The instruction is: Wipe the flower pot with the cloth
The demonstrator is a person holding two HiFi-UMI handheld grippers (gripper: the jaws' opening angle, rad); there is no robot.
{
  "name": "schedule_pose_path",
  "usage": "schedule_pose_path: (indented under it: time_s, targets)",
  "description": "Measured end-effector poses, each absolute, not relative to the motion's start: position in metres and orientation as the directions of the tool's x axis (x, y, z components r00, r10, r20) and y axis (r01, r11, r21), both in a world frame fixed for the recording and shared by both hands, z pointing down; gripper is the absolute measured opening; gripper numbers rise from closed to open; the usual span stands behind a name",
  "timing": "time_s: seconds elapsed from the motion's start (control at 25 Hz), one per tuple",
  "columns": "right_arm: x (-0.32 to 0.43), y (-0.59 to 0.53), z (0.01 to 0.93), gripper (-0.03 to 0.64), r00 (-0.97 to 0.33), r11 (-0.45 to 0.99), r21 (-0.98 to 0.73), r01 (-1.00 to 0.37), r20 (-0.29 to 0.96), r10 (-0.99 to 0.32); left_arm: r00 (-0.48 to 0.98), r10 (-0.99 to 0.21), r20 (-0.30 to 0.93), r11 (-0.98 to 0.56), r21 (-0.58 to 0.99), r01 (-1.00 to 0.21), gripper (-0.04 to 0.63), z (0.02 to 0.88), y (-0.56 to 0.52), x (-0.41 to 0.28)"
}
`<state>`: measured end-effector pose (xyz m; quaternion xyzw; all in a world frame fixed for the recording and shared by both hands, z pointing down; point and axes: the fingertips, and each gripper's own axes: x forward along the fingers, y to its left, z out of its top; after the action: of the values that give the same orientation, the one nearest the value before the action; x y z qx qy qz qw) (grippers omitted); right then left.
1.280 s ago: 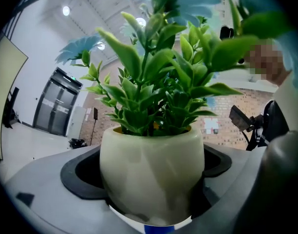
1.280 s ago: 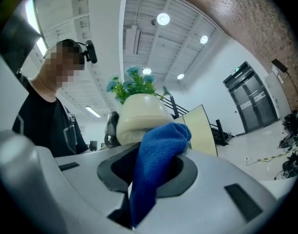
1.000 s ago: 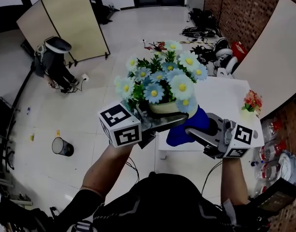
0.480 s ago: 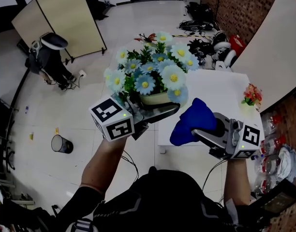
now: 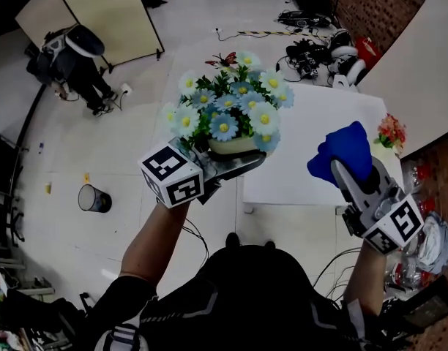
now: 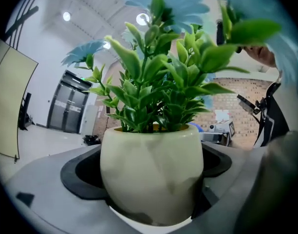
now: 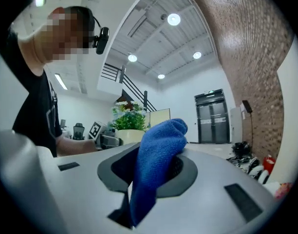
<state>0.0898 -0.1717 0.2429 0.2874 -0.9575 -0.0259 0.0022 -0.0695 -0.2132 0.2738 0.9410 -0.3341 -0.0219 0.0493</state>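
1. Left gripper (image 5: 240, 162): grey two-jaw tool. Its marker cube (image 5: 173, 178) bears black-and-white square codes, no letters. The jaws are closed against both sides of item 2, and the dark pads press its wall.

2. Cream, round-bellied glazed flower pot (image 6: 151, 172): clamped in item 1 and held upright in the air. In the head view it (image 5: 230, 146) hangs off the left edge of item 6. It is filled with green plastic foliage (image 6: 158, 82) and pale blue and white artificial daisies with yellow centres (image 5: 228, 108). No print can be made out on the pot's wall.

3. Right gripper (image 5: 348, 178): grey two-jaw tool. Its marker cube (image 5: 394, 227) bears the same kind of square code. The jaws are closed on item 4.

4. Bright blue microfibre cloth (image 7: 158, 150): bunched, pinched between the jaws of item 3, one end rising above them and one hanging below. In the head view it (image 5: 342, 151) is over item 6, well apart from the pot and not touching it.

5. Small red and pink flower bunch (image 5: 392, 131): at the right edge of item 6.

6. White rectangular table (image 5: 312, 123).

7. Black round waste bin (image 5: 93, 197): on the pale floor, left.

8. Beige folding screen (image 5: 107, 17): far left.
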Motion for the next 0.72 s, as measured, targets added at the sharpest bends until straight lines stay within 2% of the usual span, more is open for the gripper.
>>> schedule_pose_path:
  time_s: [0.16, 0.36, 0.56, 0.72]
  targets:
    - [0.092, -0.175, 0.247, 0.077, -0.776, 0.774, 0.059, -0.63, -0.025, -0.63, 0.79, -0.613, 0.011, -0.784, 0.116, -0.61, 0.581, 0.303, -0.209, -0.07]
    - [0.093, -0.176, 0.252, 0.077, -0.764, 0.763, 0.035, -0.646, -0.044, -0.644, 0.791, -0.612, 0.022, -0.787, 0.082, -0.611, 0.581, 0.318, -0.207, -0.066]
    - [0.1, -0.195, 0.286, 0.077, -0.707, 0.707, 0.076, -0.704, 0.027, -0.707, 0.844, -0.532, 0.069, -0.845, 0.012, -0.534, 0.581, 0.367, -0.205, -0.052]
    - [0.102, -0.206, 0.318, 0.077, -0.686, 0.691, 0.052, -0.721, 0.087, -0.722, 0.87, -0.485, 0.091, -0.869, 0.066, -0.491, 0.581, 0.421, -0.203, -0.051]
